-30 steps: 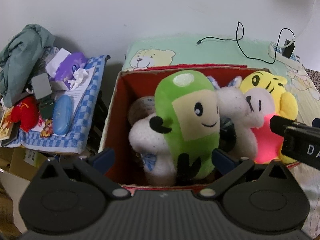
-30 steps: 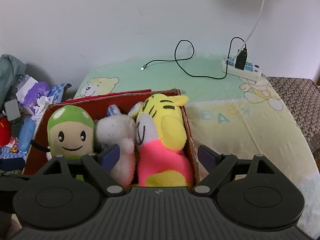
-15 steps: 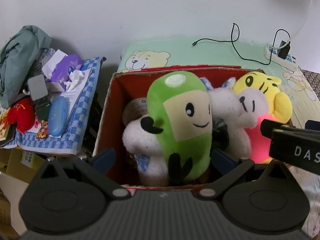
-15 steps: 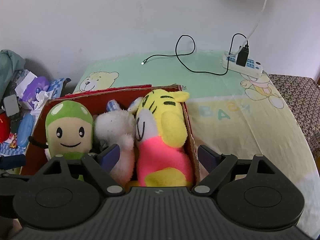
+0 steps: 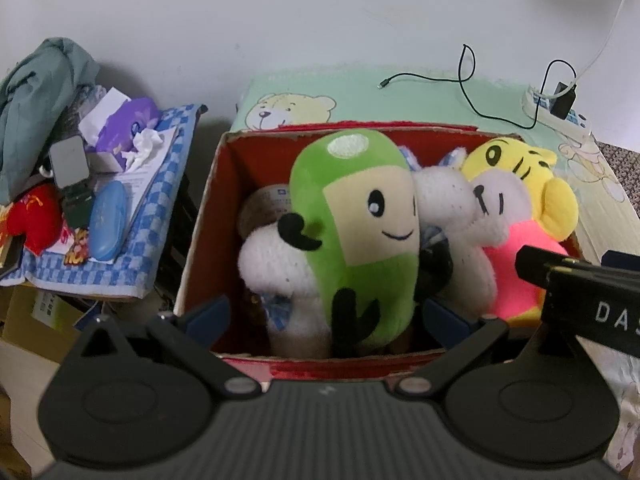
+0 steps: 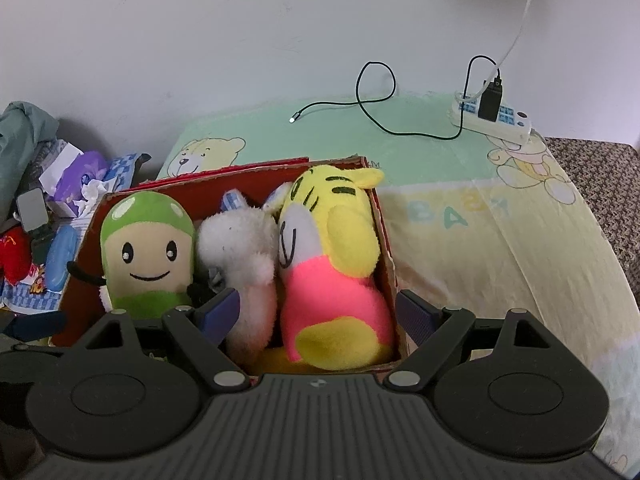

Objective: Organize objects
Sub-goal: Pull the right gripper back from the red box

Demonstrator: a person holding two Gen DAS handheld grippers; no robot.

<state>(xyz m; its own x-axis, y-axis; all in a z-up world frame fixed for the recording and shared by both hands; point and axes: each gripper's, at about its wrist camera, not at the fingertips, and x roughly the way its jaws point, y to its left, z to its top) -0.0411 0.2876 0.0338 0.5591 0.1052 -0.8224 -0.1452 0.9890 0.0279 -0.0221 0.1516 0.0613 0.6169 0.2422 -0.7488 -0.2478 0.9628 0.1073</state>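
Note:
A red cardboard box (image 5: 202, 216) (image 6: 380, 216) stands on the bed and holds a green plush (image 5: 356, 216) (image 6: 146, 252), a white plush (image 5: 452, 208) (image 6: 244, 248) and a yellow-and-pink tiger plush (image 5: 520, 200) (image 6: 332, 248). My left gripper (image 5: 326, 314) is open and empty, its jaws wide at the box's near edge on either side of the green plush. My right gripper (image 6: 318, 312) is open and empty, its jaws on either side of the tiger plush. The right gripper's body (image 5: 580, 280) shows in the left wrist view.
A side stand with a blue checked cloth (image 5: 160, 184) at the left carries tissues, a blue case (image 5: 106, 224) and a red toy (image 5: 36, 216). A green bear-print sheet (image 6: 460, 216) covers the bed. A power strip (image 6: 492, 116) and black cable (image 6: 376, 92) lie at the back.
Both views have drifted slightly; the box and plush toys sit a little further left in the left wrist view. Both grippers stay open and empty.

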